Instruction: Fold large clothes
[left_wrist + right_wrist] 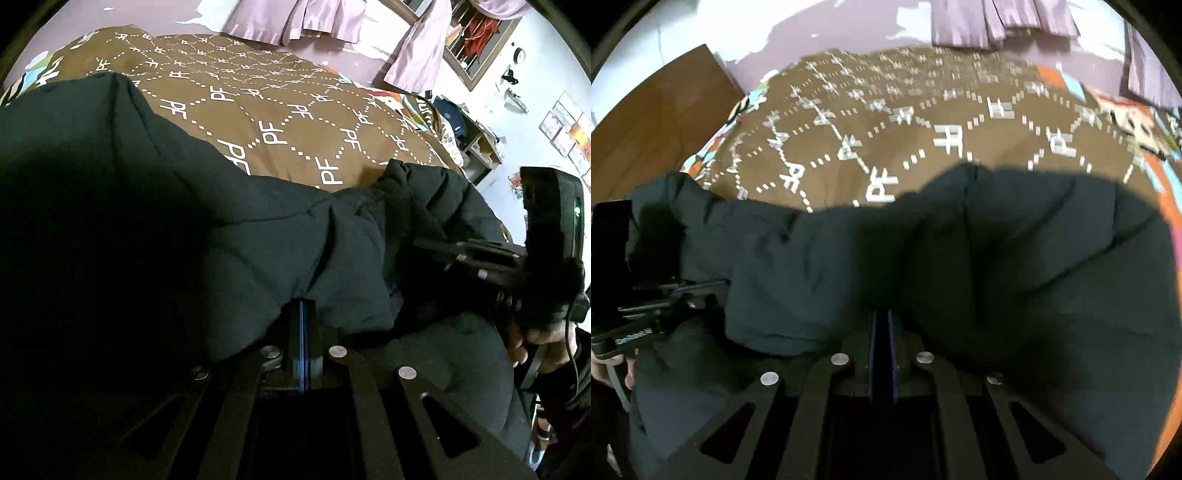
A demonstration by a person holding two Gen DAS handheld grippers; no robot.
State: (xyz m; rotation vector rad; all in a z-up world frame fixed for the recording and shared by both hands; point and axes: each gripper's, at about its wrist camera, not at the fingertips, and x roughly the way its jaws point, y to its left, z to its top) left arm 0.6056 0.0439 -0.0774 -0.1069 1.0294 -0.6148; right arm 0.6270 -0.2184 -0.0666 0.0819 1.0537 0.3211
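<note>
Now the dark puffy jacket, spread over the near part of the brown patterned bedspread, is pinched by the closed left gripper and closed right gripper

Home bedroom, bed under brown patterned quilt, lilac curtains, wall pictures

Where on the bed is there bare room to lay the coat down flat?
The brown bedspread is bare beyond the dark coat, from the coat's far edge toward the lilac curtains and out to the spread's colourful border. The near side is crowded: the bunched coat covers it, with both the left hand-held gripper and the right hand-held gripper shut on it.
</note>
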